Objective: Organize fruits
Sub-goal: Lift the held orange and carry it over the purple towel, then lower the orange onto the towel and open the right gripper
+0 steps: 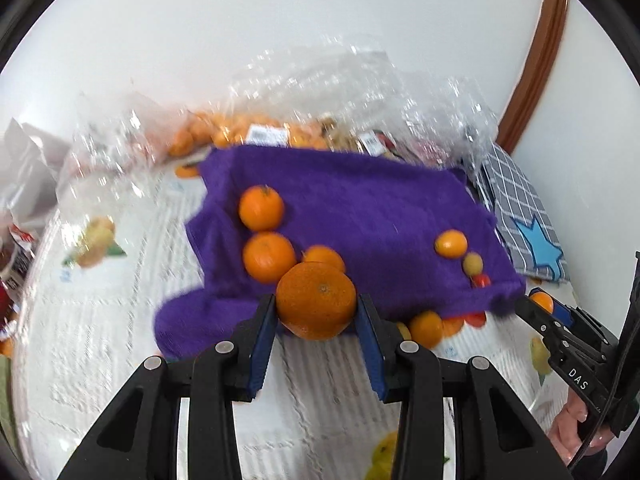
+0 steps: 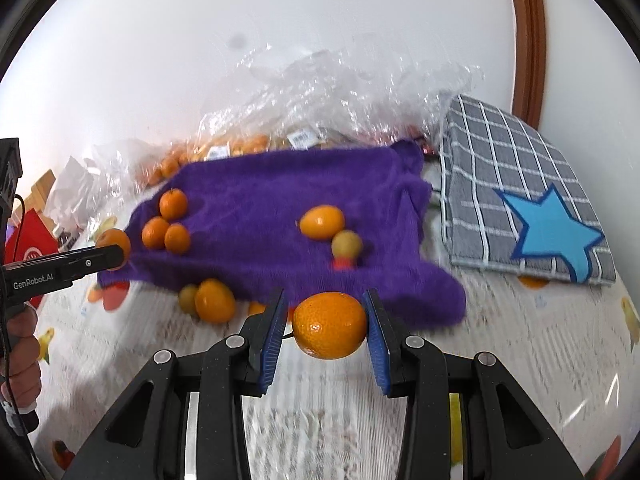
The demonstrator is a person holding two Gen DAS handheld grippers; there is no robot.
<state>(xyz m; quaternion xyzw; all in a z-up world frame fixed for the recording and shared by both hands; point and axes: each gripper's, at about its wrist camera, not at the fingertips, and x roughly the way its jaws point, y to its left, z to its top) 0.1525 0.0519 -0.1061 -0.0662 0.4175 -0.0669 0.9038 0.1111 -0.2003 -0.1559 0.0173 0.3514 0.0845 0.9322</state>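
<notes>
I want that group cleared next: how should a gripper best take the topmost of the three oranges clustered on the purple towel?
Probably across its widest middle, coming down from above with one finger to its left and one to its right. The topmost orange sits stem-up on the purple towel; its sides look free, while the next orange crowds its near side.

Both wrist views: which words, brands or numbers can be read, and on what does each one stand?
"DAS": on the right gripper, in the left wrist view.
"GenRobot.AI": on the left gripper, in the right wrist view.
White labels on the plastic bags: too blurred to read.
Red box: its white mark is unreadable.
</notes>
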